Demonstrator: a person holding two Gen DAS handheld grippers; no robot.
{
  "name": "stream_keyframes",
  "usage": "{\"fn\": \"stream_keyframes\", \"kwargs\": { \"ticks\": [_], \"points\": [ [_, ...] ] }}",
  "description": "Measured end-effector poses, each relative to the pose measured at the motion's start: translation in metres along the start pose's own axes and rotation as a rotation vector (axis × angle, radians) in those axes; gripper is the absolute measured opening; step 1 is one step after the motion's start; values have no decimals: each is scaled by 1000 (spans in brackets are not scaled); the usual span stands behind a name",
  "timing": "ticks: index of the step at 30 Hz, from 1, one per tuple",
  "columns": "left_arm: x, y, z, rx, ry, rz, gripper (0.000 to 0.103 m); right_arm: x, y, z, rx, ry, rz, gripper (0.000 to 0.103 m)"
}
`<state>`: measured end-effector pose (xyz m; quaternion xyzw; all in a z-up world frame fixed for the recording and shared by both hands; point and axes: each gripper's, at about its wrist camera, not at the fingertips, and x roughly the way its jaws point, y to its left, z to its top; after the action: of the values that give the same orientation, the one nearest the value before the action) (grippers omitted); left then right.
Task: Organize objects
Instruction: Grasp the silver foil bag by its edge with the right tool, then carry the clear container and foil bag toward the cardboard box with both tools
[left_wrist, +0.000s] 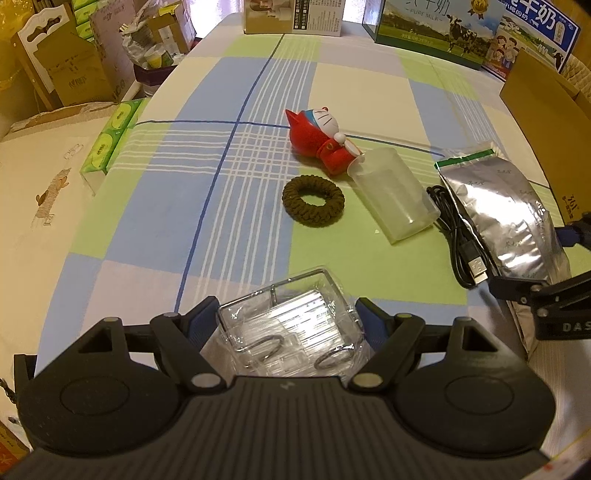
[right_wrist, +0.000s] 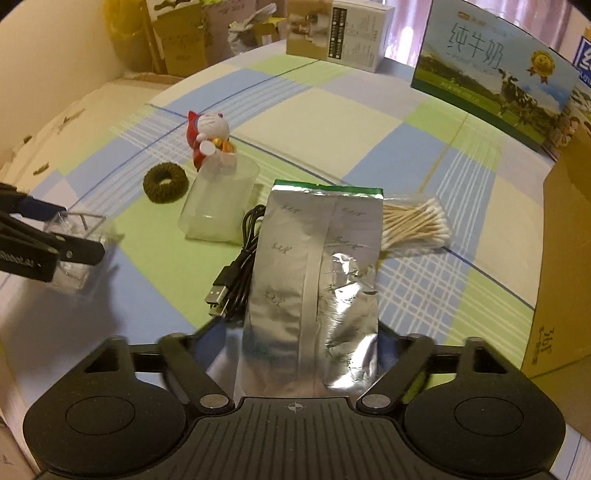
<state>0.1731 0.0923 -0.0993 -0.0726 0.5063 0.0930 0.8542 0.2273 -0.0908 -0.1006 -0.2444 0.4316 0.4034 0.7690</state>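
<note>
Two grippers each held one item: the left gripper (left_wrist: 290, 317) a clear box (left_wrist: 288, 325), the right gripper (right_wrist: 308, 332) a foil bag (right_wrist: 314, 280); one toy (left_wrist: 321, 138), one hair tie (left_wrist: 313, 200) lay nearby.

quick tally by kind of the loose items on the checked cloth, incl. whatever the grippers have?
Toy figure: 1
Hair tie: 1
Translucent plastic cup, lying on its side: 1
Black USB cable: 1
Silver foil pouch, in the right gripper: 1
Cotton swab pack: 1
Clear plastic box, in the left gripper: 1
Total: 7
</note>
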Motion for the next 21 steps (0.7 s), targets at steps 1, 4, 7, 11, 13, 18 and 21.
{"fn": "stream_keyframes", "kwargs": {
  "ticks": [1, 4, 7, 11, 13, 18, 21],
  "points": [
    [0, 1, 0, 0, -1, -3, 78, 0, 1, -1, -2, 1, -11, 67],
    [0, 1, 0, 7, -2, -8, 78, -1, -1, -3, 5, -1, -3, 57],
    [1, 2, 1, 12, -4, -13, 78, -3, 1, -7, 10, 0, -1, 42],
    [1, 2, 1, 21, -7, -19, 77, -9, -2, -10, 52, -12, 2, 35],
    [1, 2, 1, 26, -8, -23, 77, -14, -3, -12, 68, -22, 1, 34],
    [1, 2, 1, 40, -13, -32, 77, -28, -4, -16, 110, -54, -4, 30],
    [0, 1, 1, 49, -16, -41, 77, -37, -5, -19, 145, -72, -4, 30]
  ]
}}
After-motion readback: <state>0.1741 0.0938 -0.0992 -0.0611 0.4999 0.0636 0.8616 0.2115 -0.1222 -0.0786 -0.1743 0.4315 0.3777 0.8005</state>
